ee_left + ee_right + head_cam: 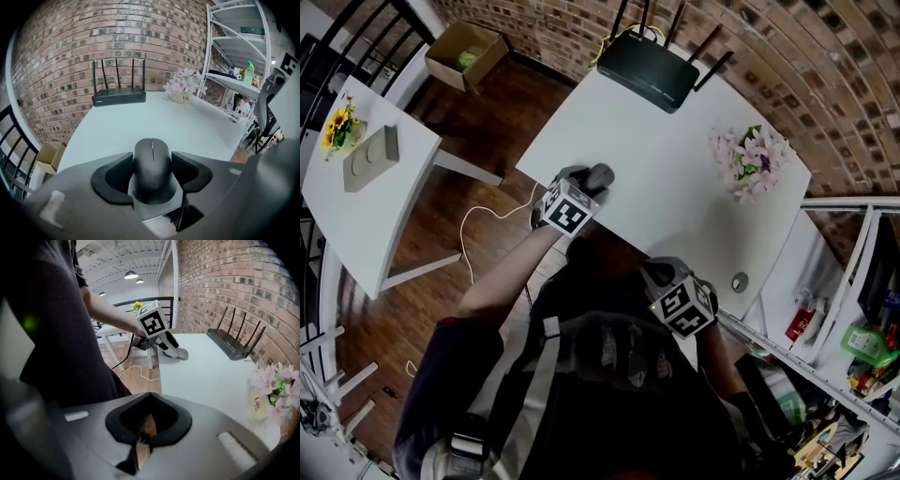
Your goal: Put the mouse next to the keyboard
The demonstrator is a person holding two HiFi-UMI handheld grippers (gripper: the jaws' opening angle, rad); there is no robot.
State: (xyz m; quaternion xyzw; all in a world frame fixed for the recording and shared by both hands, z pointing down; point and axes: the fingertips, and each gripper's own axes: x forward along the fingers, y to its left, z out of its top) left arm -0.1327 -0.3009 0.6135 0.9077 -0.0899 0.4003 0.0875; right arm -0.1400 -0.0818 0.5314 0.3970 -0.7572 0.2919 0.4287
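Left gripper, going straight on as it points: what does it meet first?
Holding the mouse, the left gripper faces bare table. Beyond it comes the router, probably its right end, though depth is unclear.

The mouse looks like smooth, matt black plastic. The left gripper has dull black pads, perhaps rubber. The table is smooth white with a soft sheen. At twelve o'clock stand a rough brick wall and a dark plastic router. At ten o'clock in the head view, the floor is polished wood.
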